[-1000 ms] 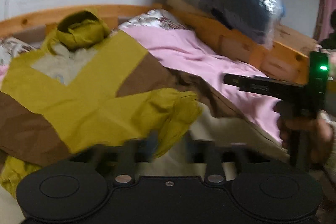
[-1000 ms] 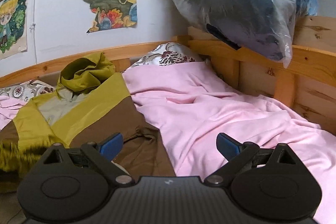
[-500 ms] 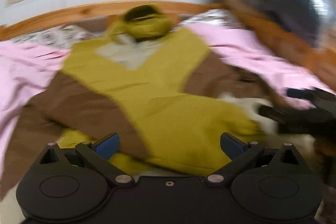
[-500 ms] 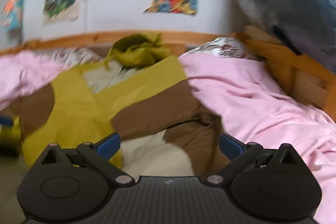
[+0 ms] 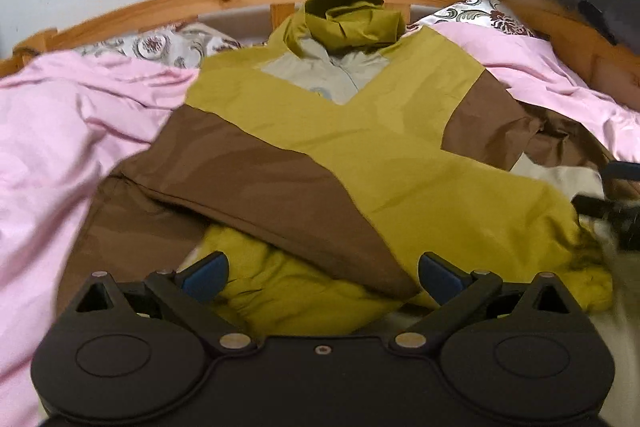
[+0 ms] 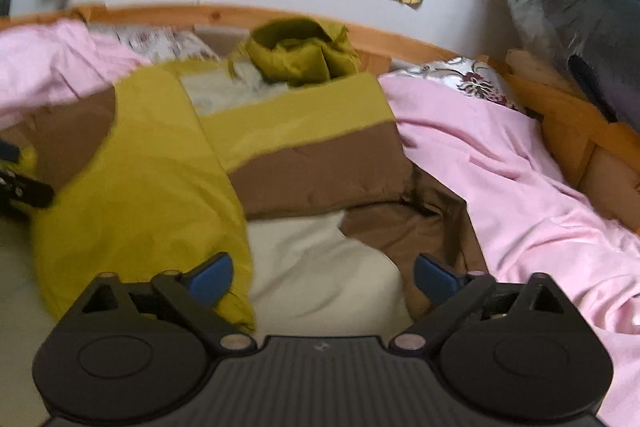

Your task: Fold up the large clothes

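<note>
Left gripper (image 5: 322, 269) wide open, empty, over jacket (image 5: 360, 155) sleeves; right gripper (image 6: 322, 273) just narrowed slightly, empty, hood (image 6: 300, 55) at 12.

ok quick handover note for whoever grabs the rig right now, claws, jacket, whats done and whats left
Left claw: open, holding nothing, jaws just widened, low over the jacket's crossed sleeves.
Right claw: open, empty, jaws just narrowed slightly, over the cream lining.
Jacket: olive and brown, hooded, on the pink sheet, hood toward the headboard.
Done: both sleeves folded across the chest.
Left: probably fold the body up and tidy the hood.
</note>
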